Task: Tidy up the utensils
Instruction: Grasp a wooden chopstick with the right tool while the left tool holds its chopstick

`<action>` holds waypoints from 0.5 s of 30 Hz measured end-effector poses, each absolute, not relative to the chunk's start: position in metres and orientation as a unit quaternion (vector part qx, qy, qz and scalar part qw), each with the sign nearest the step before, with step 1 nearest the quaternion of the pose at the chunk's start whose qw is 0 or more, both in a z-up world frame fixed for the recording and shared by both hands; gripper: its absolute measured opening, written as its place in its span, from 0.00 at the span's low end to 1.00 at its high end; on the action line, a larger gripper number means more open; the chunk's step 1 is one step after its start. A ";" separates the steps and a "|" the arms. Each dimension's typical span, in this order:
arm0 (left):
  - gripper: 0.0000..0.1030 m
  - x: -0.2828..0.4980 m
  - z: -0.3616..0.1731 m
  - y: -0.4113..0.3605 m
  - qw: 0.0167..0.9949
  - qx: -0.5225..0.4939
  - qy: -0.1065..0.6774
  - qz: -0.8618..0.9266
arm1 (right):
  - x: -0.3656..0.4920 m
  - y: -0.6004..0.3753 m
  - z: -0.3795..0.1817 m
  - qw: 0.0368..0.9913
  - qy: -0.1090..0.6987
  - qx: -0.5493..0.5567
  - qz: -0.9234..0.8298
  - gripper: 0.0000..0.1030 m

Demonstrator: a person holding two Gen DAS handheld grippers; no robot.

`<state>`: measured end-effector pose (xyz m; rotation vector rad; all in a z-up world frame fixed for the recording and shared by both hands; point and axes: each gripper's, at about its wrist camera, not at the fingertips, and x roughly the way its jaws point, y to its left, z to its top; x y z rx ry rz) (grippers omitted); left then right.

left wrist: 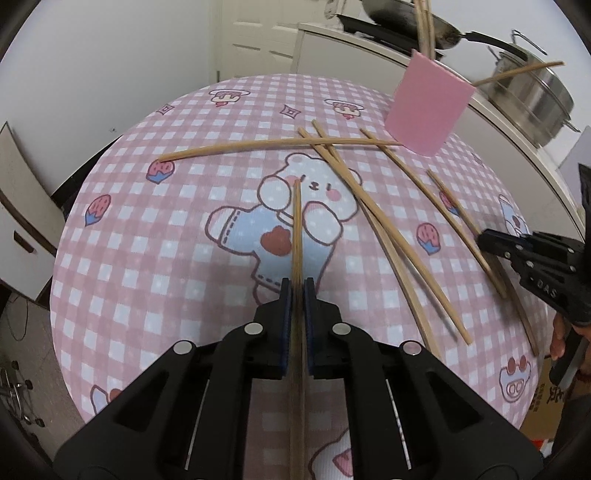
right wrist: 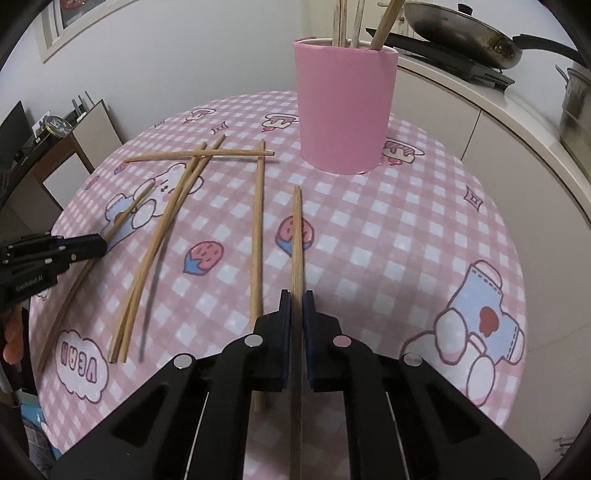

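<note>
My left gripper [left wrist: 297,286] is shut on a wooden chopstick [left wrist: 297,236] that points forward over the bear print. My right gripper [right wrist: 296,297] is shut on another chopstick [right wrist: 296,240] that points toward the pink holder cup [right wrist: 345,107]. The cup stands at the far side of the table with a few chopsticks upright in it; it also shows in the left wrist view [left wrist: 428,107]. Several loose chopsticks [right wrist: 162,236] lie crossed on the pink checked tablecloth [right wrist: 388,229]. The right gripper shows at the right edge of the left wrist view [left wrist: 484,240], the left gripper at the left edge of the right wrist view [right wrist: 99,245].
A white counter [right wrist: 498,122] runs behind the table with a frying pan [right wrist: 458,29] and a steel pot [left wrist: 535,96] on it. A low cabinet [right wrist: 70,155] stands to the left. The round table's edge drops off on every side.
</note>
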<state>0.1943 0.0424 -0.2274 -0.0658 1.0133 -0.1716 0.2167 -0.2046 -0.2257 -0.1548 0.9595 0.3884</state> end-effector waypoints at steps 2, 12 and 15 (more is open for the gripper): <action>0.07 0.201 -0.227 0.041 0.871 -0.023 0.484 -0.079 | 0.222 -0.201 -0.225 0.867 0.457 -0.077 0.183 0.06; 0.08 0.241 -0.229 0.038 0.865 0.001 0.497 -0.074 | 0.257 -0.183 -0.225 0.864 0.459 -0.107 0.177 0.14; 0.08 0.252 -0.229 0.035 0.862 0.008 0.502 -0.073 | 0.267 -0.179 -0.225 0.861 0.463 -0.116 0.178 0.14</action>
